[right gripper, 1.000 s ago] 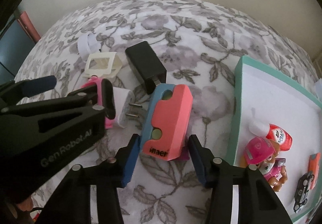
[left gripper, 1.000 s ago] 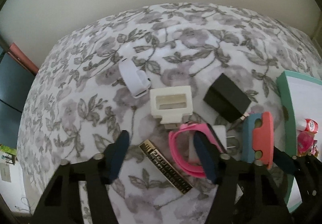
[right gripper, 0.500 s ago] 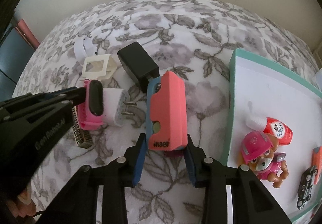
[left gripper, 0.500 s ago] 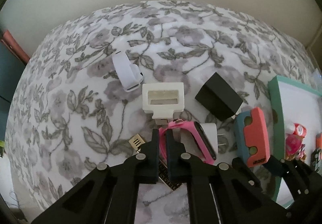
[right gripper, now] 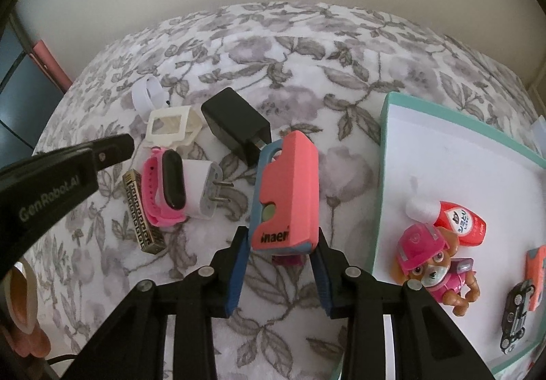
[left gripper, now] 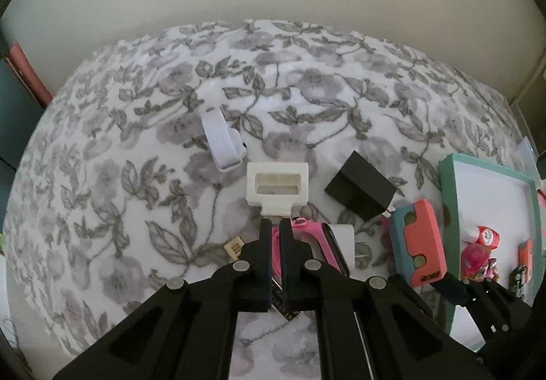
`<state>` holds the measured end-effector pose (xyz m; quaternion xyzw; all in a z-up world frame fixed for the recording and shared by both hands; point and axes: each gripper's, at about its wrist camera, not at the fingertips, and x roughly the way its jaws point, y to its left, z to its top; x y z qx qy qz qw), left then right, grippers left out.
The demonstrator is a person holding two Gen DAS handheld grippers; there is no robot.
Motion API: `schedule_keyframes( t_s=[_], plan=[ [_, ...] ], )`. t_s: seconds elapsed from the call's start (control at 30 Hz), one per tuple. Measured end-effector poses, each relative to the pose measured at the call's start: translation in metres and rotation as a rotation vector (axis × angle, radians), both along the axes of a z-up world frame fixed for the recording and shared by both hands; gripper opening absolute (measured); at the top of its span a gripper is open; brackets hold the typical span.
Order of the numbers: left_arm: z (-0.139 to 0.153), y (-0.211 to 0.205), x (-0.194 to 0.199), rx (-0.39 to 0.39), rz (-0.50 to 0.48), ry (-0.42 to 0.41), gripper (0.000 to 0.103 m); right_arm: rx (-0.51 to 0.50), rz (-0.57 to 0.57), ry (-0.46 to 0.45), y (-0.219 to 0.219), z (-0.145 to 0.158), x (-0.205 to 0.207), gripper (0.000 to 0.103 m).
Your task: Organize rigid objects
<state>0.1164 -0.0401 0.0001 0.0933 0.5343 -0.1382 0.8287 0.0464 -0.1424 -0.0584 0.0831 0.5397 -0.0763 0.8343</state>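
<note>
Since a second ago left gripper (left gripper: 275, 226) has gone from wide open to jaws nearly together, tips at the pink watch (right gripper: 163, 187) strap; whether the strap is actually pinched is hard to tell, the fingers hide it. Right gripper (right gripper: 281, 245) has narrowed onto the coral-and-blue case (right gripper: 288, 190), clamped at its near end, case tilted up off the floral blanket (right gripper: 307, 56). Watch lies against the white plug (right gripper: 203, 189), beside the patterned gold bar (right gripper: 141, 213). Black charger (right gripper: 235, 126), cream frame (right gripper: 169, 124) and white band (left gripper: 221, 141) sit behind. Teal tray (right gripper: 384, 155) to the right holds a pup figure (right gripper: 433, 264), red bottle (right gripper: 457, 218), toy car (right gripper: 515, 315).
</note>
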Motion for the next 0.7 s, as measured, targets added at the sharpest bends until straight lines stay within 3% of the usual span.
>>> schedule_keyframes(
  t_s=[0.17,0.23,0.3,0.33,0.43,0.5,0.57,0.7],
  plan=[
    [-0.005,0.002,0.001,-0.008,0.019,0.017,0.006,0.004,-0.001,0.001,-0.001,0.0,-0.001,0.038],
    [-0.005,0.004,0.002,-0.02,0.029,0.026,0.014,0.005,-0.003,0.001,-0.002,0.0,-0.001,0.038],
    [-0.005,0.006,0.003,-0.033,0.042,0.033,0.042,0.005,-0.003,0.001,-0.002,0.0,-0.001,0.038],
    [-0.005,0.006,0.003,-0.04,0.048,0.035,0.046,0.004,-0.002,0.002,-0.002,0.0,-0.001,0.038],
    [-0.005,0.006,0.003,-0.059,0.048,0.042,0.048,0.005,-0.003,0.001,-0.003,0.0,-0.001,0.038],
    [-0.007,0.005,0.003,-0.069,0.045,0.054,0.062,0.005,-0.003,0.001,-0.003,0.001,-0.002,0.038],
    [-0.01,0.003,0.004,-0.088,0.047,0.075,0.067,0.003,-0.006,0.0,-0.004,0.001,-0.002,0.038],
    [-0.016,0.003,0.005,-0.121,0.059,0.11,0.071,0.009,-0.016,-0.004,-0.008,0.002,-0.004,0.038]
  ],
)
